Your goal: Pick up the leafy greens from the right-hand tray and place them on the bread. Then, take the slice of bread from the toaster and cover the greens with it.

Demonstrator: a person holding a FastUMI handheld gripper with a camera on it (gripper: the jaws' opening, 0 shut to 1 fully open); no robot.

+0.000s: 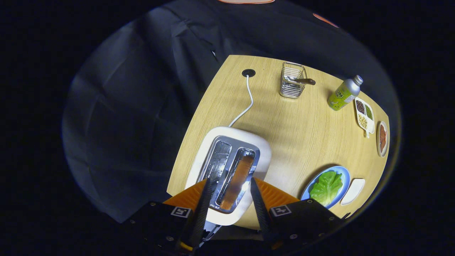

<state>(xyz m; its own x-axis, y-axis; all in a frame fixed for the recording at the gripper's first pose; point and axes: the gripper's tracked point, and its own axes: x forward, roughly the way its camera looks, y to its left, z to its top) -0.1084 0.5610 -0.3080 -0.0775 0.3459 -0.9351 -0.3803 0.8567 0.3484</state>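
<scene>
Tongs (230,183) apart, hovering above white toaster (229,170) on desk (302,131); bread slice (237,181) sits in toaster's right slot, between fingers. Leafy greens (326,187) lie on blue plate (344,176) right of toaster.

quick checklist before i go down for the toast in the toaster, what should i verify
1. Greens on the plate: lettuce lies on the blue plate; ok. Bread under it: cannot tell.
2. Bread slice standing in the right slot of the toaster: ok.
3. Gripper open, fingers apart and holding nothing: ok.
4. Fingers straddle the slice, one on each side: ok.
5. Left slot free of bread: ok.
6. Cord runs away behind the toaster, off the approach path: ok.
</scene>
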